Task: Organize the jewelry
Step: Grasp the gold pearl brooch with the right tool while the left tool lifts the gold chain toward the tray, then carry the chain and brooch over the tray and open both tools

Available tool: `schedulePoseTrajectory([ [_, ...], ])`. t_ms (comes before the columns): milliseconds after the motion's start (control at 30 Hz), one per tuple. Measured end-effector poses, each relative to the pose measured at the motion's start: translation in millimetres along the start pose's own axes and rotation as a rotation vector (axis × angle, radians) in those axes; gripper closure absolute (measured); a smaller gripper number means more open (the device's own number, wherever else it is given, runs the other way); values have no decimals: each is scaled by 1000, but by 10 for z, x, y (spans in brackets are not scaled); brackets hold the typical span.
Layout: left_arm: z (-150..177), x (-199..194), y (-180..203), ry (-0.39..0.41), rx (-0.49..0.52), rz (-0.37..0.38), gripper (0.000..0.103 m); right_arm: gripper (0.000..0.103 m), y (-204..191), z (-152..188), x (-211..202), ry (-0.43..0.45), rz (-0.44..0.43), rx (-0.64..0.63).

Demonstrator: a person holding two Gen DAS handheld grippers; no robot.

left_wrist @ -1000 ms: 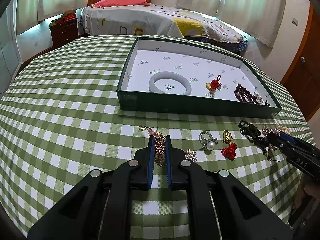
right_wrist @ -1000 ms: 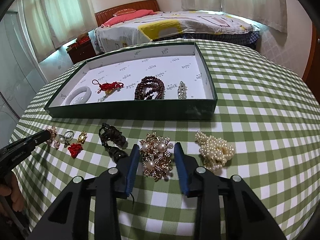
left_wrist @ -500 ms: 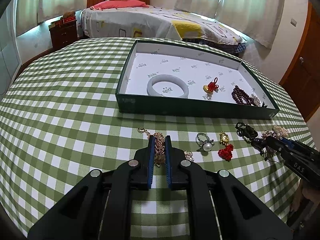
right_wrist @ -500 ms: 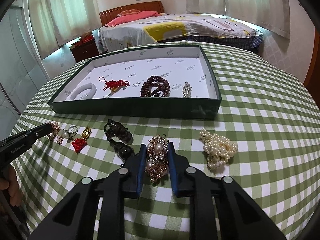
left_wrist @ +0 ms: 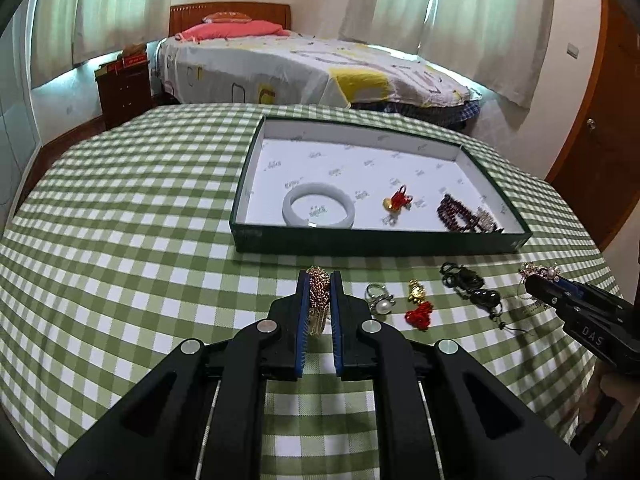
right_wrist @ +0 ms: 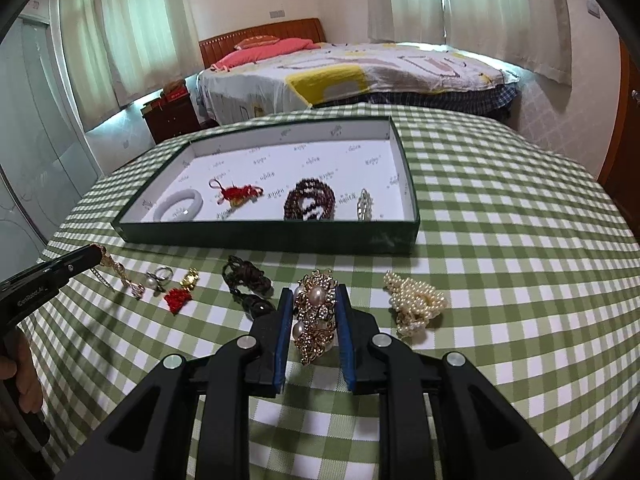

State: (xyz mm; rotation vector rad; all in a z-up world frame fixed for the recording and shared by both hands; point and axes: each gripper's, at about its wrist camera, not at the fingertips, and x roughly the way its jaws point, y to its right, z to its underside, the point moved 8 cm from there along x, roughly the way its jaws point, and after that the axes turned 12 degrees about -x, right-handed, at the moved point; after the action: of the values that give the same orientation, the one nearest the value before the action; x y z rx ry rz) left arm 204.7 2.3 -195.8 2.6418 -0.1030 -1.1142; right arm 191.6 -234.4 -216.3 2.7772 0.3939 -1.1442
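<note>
My left gripper (left_wrist: 319,280) is shut on a gold chain (left_wrist: 318,300), lifted a little off the checked cloth. My right gripper (right_wrist: 314,294) is shut on a gold brooch with pearls (right_wrist: 316,316), also raised. The green tray (left_wrist: 380,242) with white lining lies just beyond both. Inside it are a white bangle (left_wrist: 318,210), a red knot charm (left_wrist: 398,202), dark red beads (right_wrist: 309,200) and a small silver piece (right_wrist: 365,205). On the cloth lie a pearl ring (left_wrist: 380,302), a gold and red charm (left_wrist: 418,306), a black cord piece (left_wrist: 472,286) and a pearl cluster (right_wrist: 416,304).
The table (left_wrist: 120,200) has a green and white checked cloth and drops off at its round edge. A bed (left_wrist: 300,68) and a dark nightstand (left_wrist: 124,88) stand behind. A hand (right_wrist: 20,364) holds the left gripper at the lower left of the right wrist view.
The right gripper's jaws closed on the pearl brooch and lifted it. The left gripper rose with the gold chain, whose tail left the cloth. Both views sit higher over the table.
</note>
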Motion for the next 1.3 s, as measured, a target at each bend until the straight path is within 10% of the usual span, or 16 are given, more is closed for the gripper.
schedulePoseTrajectory([
  [733, -545, -642, 341, 156, 22, 86, 93, 81, -105, -482, -448, 133, -6, -32],
  [1300, -1362, 14, 657, 232, 48, 114, 93, 81, 220, -1240, -11, 205, 52, -79],
])
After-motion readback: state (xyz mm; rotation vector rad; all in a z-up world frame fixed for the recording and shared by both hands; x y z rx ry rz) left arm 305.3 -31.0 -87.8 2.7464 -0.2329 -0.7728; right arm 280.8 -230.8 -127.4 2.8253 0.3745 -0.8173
